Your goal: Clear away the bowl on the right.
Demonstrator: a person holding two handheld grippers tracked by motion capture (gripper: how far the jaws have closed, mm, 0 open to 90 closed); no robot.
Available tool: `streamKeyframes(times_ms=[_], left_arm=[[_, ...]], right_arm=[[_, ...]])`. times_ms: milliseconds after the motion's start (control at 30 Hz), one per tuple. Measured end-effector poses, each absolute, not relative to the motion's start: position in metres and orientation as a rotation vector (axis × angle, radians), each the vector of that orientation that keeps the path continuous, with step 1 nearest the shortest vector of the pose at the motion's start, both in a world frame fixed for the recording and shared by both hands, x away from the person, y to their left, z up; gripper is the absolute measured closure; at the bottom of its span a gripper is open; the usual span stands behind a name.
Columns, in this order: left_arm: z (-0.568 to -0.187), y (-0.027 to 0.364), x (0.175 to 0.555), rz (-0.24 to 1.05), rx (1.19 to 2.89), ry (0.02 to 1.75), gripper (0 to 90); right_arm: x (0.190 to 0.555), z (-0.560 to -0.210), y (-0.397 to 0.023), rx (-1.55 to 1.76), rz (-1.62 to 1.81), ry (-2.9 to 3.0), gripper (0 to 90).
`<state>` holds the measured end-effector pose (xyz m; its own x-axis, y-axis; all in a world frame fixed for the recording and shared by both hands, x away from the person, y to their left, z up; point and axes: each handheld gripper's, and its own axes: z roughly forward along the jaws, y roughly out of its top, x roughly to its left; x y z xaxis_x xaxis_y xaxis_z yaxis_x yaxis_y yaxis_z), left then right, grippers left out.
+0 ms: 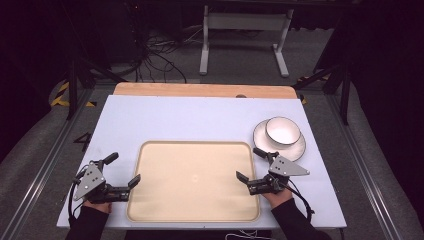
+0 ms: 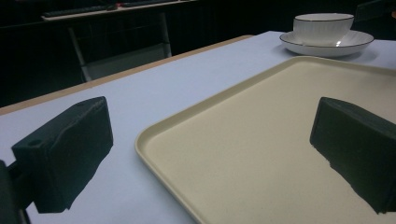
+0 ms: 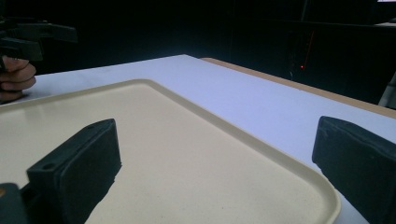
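A: Where does the tray sit?

B: The beige tray lies flat at the near middle of the white counter, between the 2 grippers. Its surface is bare.

A: And the left gripper?

B: It is held at the tray's left edge, near the front corner. Its fingers are spread apart and released, gripping nothing. In the left gripper view 1 finger hangs over the counter just outside the rim, the other over the tray's surface, so the rim runs between them.

A: The right gripper?

B: It is held at the tray's right edge, opposite the left one. Its fingers are also spread wide, with nothing between the pads. In the right gripper view 1 finger is over the tray, the other beyond the rim, over the counter.

A: What else stands on the counter?

B: A white bowl with a dark rim sits on a white plate, at the right side, just behind the right gripper and beside the tray's far right corner.
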<state>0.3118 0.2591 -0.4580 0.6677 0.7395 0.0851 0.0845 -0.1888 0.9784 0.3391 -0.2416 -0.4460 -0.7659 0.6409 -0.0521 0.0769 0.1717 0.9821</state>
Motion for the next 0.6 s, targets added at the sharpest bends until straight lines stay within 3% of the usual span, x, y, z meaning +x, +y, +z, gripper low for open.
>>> streamKeyframes(times_ms=[600], left_arm=[[-0.4579,0.2591,0.3118,0.677,1.683,0.674,0.2]], right_arm=[[0.3392,-0.4463,-0.2419,0.685,1.612,2.004,2.2]])
